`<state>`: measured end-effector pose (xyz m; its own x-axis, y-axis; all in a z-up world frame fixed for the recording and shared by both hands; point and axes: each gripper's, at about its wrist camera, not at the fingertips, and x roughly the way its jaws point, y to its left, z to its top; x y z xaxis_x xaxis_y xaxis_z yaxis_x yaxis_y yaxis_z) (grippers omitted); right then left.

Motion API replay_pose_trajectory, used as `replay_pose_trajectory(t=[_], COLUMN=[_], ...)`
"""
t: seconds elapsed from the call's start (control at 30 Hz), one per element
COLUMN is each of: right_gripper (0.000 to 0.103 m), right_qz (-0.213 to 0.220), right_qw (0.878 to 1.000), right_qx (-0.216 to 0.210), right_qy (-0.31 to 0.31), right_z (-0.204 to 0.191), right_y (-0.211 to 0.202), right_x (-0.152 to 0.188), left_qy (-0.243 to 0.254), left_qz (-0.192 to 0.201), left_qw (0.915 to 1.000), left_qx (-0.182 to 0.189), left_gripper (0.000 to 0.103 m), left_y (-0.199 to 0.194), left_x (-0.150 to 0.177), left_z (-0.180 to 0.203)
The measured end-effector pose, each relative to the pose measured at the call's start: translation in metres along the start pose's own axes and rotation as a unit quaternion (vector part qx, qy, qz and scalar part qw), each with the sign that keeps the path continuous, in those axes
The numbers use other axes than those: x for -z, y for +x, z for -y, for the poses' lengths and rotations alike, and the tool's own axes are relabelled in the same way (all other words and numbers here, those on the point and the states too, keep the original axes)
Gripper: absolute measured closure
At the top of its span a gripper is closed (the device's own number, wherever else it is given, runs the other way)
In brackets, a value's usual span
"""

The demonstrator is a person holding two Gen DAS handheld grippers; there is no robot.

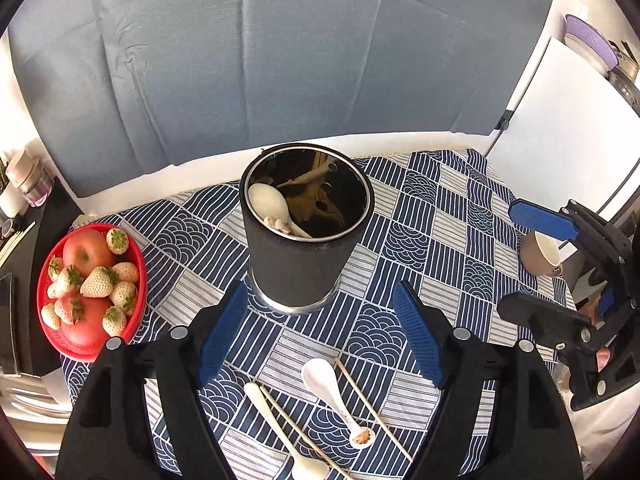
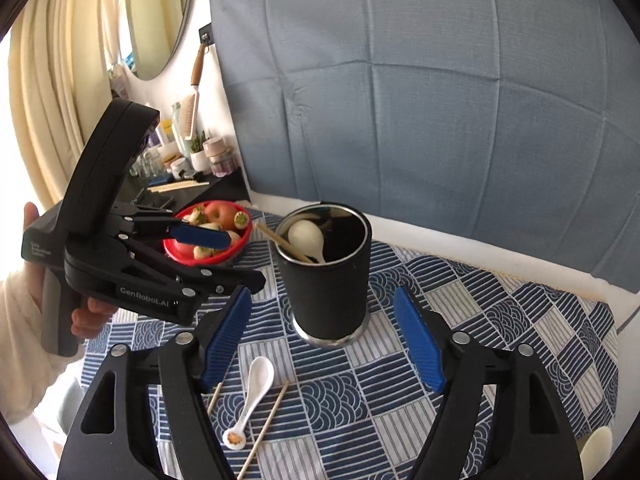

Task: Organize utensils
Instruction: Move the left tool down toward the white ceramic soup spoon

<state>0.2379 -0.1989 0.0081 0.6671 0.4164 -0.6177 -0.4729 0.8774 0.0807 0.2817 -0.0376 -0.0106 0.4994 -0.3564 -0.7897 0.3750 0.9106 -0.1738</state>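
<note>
- Black holder [image 1: 306, 232], a steel-lined cylinder, stands upright near the middle of the bench [image 1: 460, 200] on a blue-and-white patterned cloth; a white spoon [image 1: 267, 200] already leans inside it, and the right wrist view shows a chopstick [image 2: 282, 242] poking over its rim.
- Loose utensils lie flat on the cloth on the near side of the holder: a white soup spoon [image 1: 334, 394] with a decorated handle end, a second, slimmer spoon [image 1: 276, 420], and wooden chopsticks [image 1: 372, 408].
- Left tongs [image 1: 320, 336] stand wide open and hold nothing; no earlier frame is shown to compare.
- Right tongs [image 2: 322, 338] likewise gape empty, the holder ahead of them.
- Key relation: the soup spoon lies below and between the left tongs' fingers, its long axis running toward the camera, bowl end nearer the holder. The left hand [image 2: 86, 318] appears nearer; a pickup probably calls for lowering and closing across the handle.
</note>
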Motion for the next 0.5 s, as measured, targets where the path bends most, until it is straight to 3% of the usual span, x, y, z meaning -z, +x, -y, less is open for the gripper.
replay_pose_trajectory(t=[0.07,0.4,0.5], right_gripper=[0.018,0.017,0.016], right_qz=[-0.009,-0.025,-0.03], right_qw=[1.0,1.0,0.999], right_qx=[0.0,-0.001,-0.002], right_qy=[0.004,0.015,0.016], right_z=[-0.001,-0.005,-0.007], right_y=[-0.001,-0.016,-0.022], right_x=[0.004,0.025,0.035], left_qy=[-0.002,-0.023,-0.028], left_qz=[0.002,-0.008,-0.015], left_qw=[0.9999,0.9995,0.9994], left_qx=[-0.011,-0.019,-0.014], left_gripper=[0.025,0.018,0.009], left_y=[-0.002,-0.012,-0.01], left_x=[0.007,0.053,0.066], left_z=[0.0,0.001,0.001])
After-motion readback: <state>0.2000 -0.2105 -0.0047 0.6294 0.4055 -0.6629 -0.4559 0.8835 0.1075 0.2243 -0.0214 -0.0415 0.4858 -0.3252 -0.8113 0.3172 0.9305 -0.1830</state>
